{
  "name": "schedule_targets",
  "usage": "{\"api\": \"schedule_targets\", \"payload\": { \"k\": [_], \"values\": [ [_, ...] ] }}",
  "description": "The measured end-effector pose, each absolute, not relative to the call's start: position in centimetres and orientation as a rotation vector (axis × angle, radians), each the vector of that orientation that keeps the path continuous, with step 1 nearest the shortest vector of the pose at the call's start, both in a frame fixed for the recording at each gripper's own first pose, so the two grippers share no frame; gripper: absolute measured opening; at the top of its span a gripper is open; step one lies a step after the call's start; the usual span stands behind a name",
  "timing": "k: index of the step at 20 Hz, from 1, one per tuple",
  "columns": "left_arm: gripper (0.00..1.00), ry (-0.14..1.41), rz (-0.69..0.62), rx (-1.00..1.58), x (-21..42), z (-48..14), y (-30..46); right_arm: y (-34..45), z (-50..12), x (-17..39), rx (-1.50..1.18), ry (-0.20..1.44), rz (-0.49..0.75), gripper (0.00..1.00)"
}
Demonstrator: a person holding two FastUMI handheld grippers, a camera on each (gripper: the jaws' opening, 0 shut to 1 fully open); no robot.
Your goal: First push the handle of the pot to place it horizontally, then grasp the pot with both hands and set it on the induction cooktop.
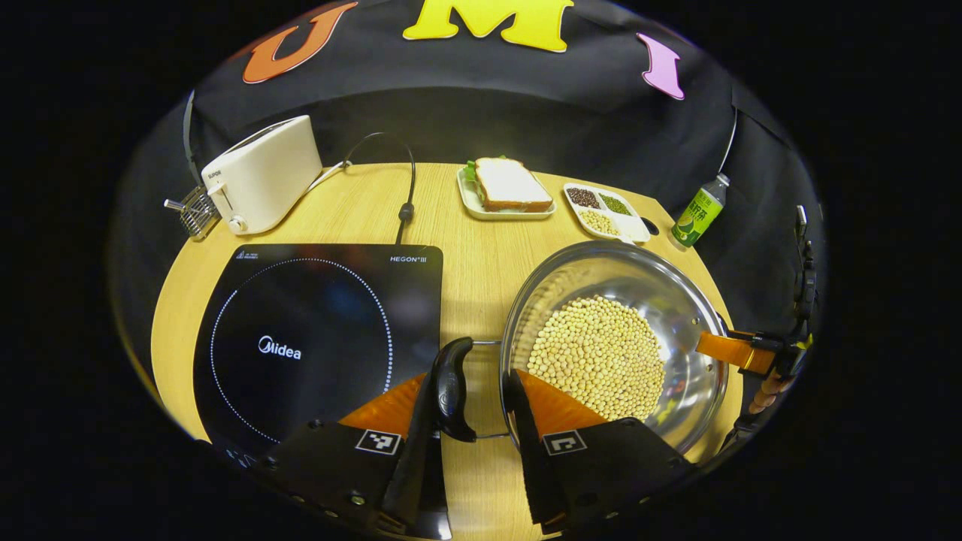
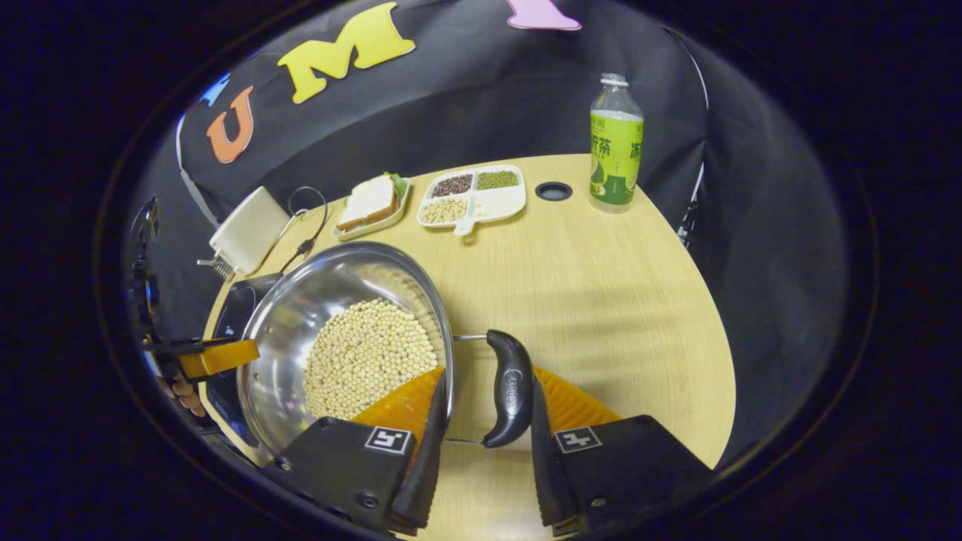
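Pot [image 1: 612, 342], steel and loaded with pale beans, sits on the wooden surface [image 1: 481, 248] at 3 o'clock of the induction cooktop [image 1: 319, 338], not yet on the glass. Left claw [image 1: 475, 409] straddles the pot's black side handle [image 1: 451, 387], one finger touching it and the other against the pot wall, jaws parted and not clenched. Right claw [image 2: 485, 413] likewise brackets the opposite handle [image 2: 509, 387] at the pot's 3 o'clock side, jaws parted, handle between them. Judgement: both handles lie level, so the step in hand is the two-handed grasp. It should go best if both claws close squarely on the handle middles together, then lift evenly so the beans do not slide, and carry toward 9 o'clock onto the ring. Hard to tell: whether either far finger truly touches metal. Cooktop's near edge is cut off behind the left claw.
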State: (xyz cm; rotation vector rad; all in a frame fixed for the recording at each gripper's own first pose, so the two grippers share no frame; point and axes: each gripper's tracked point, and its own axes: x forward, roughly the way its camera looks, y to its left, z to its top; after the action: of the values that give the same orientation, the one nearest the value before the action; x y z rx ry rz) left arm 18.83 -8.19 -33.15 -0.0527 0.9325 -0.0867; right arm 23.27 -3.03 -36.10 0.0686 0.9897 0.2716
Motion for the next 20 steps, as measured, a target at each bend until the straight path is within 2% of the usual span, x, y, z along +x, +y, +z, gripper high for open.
{"api": "schedule_targets", "payload": {
  "k": [2, 4, 5, 20],
  "values": [
    [0.44, 0.926, -0.092, -0.048, 18.8, -33.2, -8.3, -3.1, -36.0, 23.2, 0.074, 0.989, 0.266, 0.54],
    [0.53, 0.92, -0.094, -0.057, 18.7, -32.9, -8.1, -3.1, -35.8, 23.1, 0.086, 0.986, 0.26, 0.54],
    [0.5, 0.918, -0.094, -0.064, 18.6, -32.9, -8.2, -3.1, -35.5, 23.0, 0.087, 0.981, 0.261, 0.54],
    [0.49, 0.807, -0.103, -0.115, 16.7, -25.5, -4.1, 1.3, -27.4, 20.1, 0.067, 0.889, 0.268, 0.53]
  ]
}}
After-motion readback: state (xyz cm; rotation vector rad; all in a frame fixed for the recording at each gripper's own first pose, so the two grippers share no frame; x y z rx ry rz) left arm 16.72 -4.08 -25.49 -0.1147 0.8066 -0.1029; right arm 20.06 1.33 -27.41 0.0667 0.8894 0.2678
